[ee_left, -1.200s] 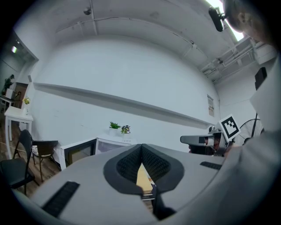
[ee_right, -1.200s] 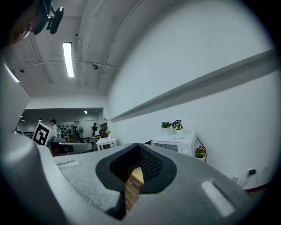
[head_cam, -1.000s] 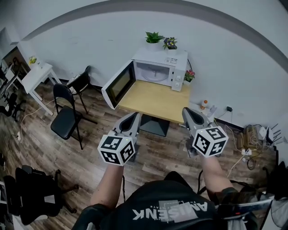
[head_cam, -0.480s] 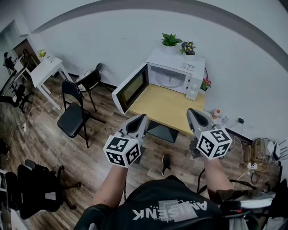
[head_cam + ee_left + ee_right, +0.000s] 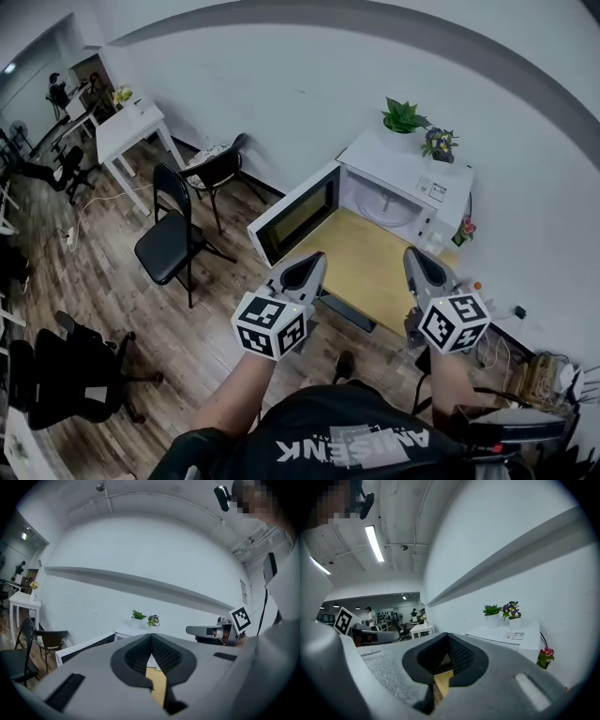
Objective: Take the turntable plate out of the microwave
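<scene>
Two grippers are held out side by side in the head view, the left gripper (image 5: 316,256) and the right gripper (image 5: 413,251). Both point toward a wooden table (image 5: 361,272) and touch nothing. At the table's far end stands a white microwave (image 5: 417,169) with its door (image 5: 295,214) swung wide to the left. The plate (image 5: 387,210) lies pale and round inside the cavity, well apart from both grippers. A green plant (image 5: 403,116) and a pot of flowers (image 5: 438,142) sit on the microwave's top, and a black chair (image 5: 169,246) stands off to the left of the table. In the left gripper view the jaws are pressed together with nothing between them; a strip of table shows below the tips, and the right gripper is alongside. In the right gripper view the jaws likewise meet, empty, with the microwave's top and both pots to the right.
</scene>
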Motion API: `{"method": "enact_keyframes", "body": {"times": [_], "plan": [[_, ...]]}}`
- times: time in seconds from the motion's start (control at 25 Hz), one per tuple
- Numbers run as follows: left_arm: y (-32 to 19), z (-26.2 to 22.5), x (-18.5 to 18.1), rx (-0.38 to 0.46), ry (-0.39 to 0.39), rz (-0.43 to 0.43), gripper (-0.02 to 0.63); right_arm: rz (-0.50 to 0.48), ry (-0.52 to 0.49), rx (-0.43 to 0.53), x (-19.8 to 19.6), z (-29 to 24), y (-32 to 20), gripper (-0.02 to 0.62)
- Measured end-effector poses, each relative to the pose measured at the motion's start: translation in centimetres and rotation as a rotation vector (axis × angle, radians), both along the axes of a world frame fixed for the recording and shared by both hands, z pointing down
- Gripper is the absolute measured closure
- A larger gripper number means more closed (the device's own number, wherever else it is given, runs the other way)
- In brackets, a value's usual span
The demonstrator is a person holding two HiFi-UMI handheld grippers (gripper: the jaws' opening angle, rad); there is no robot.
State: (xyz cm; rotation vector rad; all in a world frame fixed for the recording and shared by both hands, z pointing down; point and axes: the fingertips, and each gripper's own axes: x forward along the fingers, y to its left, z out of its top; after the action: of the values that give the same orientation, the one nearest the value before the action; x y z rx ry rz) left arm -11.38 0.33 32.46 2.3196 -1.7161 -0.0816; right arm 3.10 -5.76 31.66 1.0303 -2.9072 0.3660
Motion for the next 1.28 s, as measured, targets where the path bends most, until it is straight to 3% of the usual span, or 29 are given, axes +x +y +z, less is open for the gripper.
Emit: {"method": "enact_keyframes", "body": {"times": [0.24,0.44,0.84,1.28], "plan": [[-6.5,-0.2,1.0,-0.008,0.001,-0.019,0.604,-0.02,-0.041,-0.008,1.3,-0.5,-6.3,0.592],[-11.0,-0.7,2.5,0.005,0.006,-0.005,0.604,-0.034,-0.019,-0.011,2.4,-0.3,-9.7,0.592],[-16.9,-1.1,3.4,-0.008,-0.01,0.016,0.604,-0.046,-0.002,-0.019,2.5,0.6,-14.9,0.592],[-22.6,-0.3,0.8,-0.006,0.021,0.131,0.604,0.08,0.003,-0.033,0.0,1.2,-19.1,0.592]]}}
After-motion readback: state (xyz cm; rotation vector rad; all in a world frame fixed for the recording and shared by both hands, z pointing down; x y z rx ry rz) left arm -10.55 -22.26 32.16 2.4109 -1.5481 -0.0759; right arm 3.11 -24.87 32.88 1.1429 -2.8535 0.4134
